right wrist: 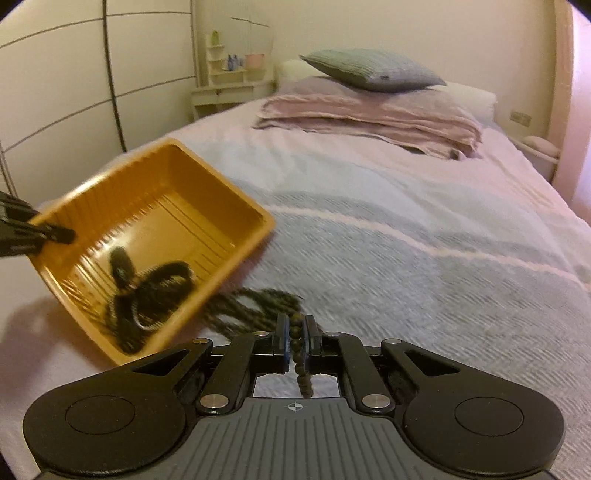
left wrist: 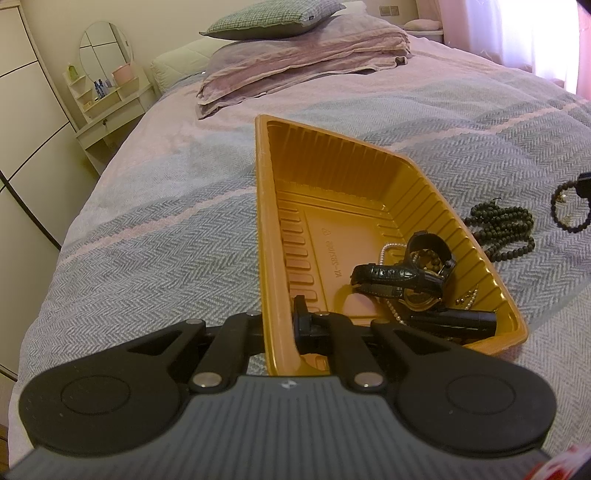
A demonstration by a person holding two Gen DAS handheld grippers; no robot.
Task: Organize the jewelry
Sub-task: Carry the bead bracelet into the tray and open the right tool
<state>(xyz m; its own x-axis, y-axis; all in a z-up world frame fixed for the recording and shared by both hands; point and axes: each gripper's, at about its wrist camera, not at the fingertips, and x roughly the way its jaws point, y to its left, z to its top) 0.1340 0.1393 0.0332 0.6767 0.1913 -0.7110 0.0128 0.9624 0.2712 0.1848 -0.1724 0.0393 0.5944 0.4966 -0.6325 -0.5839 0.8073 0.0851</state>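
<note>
Left gripper point(left wrist: 293, 314) is clamped on the near-left wall of the gold plastic tray point(left wrist: 280, 177), one finger inside, one outside, w/ the rim pinched between them. The tray is tilted, its left side lifted off the bedspread point(left wrist: 147, 236), right side low. Its contents sit bunched at the low near corner: a watch w/ a black strap point(left wrist: 391, 277), a second black strap piece point(left wrist: 454, 321) beside it, and a thin pearl-like chain point(left wrist: 391, 254) running under them. Far end of the tray is bare.

Right gripper point(right wrist: 294, 332) is clenched on a string of dark beads point(right wrist: 301, 369); beads show squeezed between the pads, and a short run hangs down behind the fingers. In the left wrist view this held piece reads as a loop of dark beads at the right edge, off the bedspread, near the gripper tip there. The rest of the dark bead necklace point(left wrist: 506, 229) lies in a pile on the bedspread just outside the tray's right wall, close to it; can't tell if touching. The right wrist view is motion-blurred, so the pile point(right wrist: 258, 299) looks smeared.

Bkgd: folded pinkish blanket point(left wrist: 295, 62) w/ a checked pillow point(left wrist: 269, 18) on top at the head of the bed, a small vanity w/ an oval mirror point(left wrist: 105, 48) at left, and a wardrobe point(left wrist: 22, 122) along the left wall.
</note>
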